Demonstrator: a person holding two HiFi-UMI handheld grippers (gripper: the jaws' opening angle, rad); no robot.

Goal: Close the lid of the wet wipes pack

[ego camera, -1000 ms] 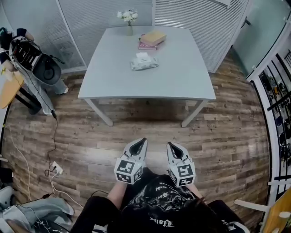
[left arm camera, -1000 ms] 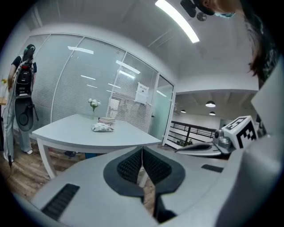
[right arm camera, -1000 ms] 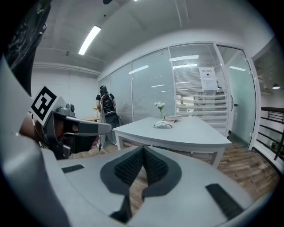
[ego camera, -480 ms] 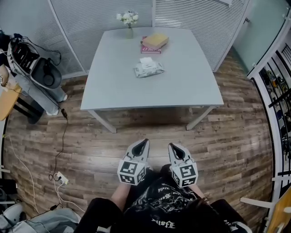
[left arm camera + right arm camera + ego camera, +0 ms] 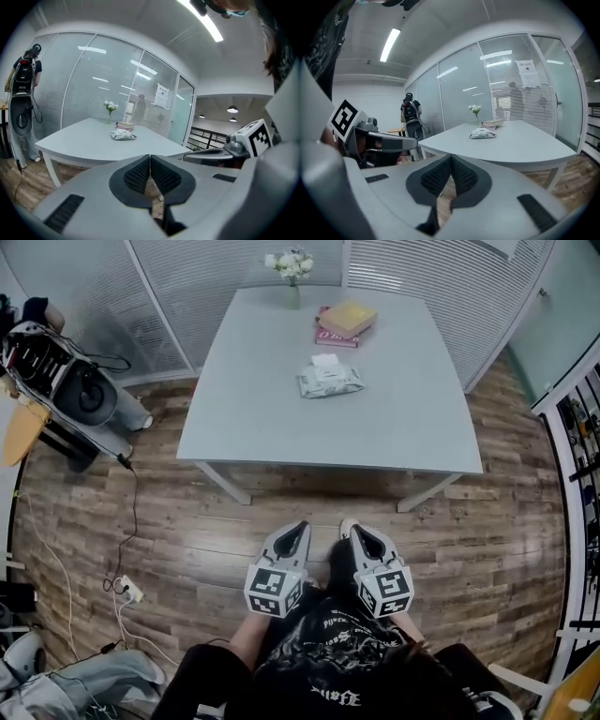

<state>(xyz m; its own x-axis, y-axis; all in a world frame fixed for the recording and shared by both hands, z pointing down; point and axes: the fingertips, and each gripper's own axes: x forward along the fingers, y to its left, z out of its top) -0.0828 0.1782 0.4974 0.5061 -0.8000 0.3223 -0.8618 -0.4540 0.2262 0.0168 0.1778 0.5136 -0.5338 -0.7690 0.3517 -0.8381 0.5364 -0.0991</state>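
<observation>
The wet wipes pack (image 5: 330, 380) lies on the grey table (image 5: 281, 427) towards its far half, its white lid flap standing up. It also shows small in the left gripper view, wipes pack (image 5: 123, 135), and in the right gripper view, wipes pack (image 5: 482, 134). My left gripper (image 5: 300, 528) and right gripper (image 5: 356, 533) hang side by side over the wooden floor, close to my body and well short of the table. Both are shut with nothing between the jaws.
A stack of books (image 5: 345, 322) and a small vase of white flowers (image 5: 292, 268) stand at the table's far edge. A person with equipment (image 5: 66, 390) stands at the left by glass partition walls. Cables and a power strip (image 5: 127, 589) lie on the floor at left.
I have moved toward the table with both grippers held together; the table has come nearer and shifted right in the head view. Both grippers stay shut.
</observation>
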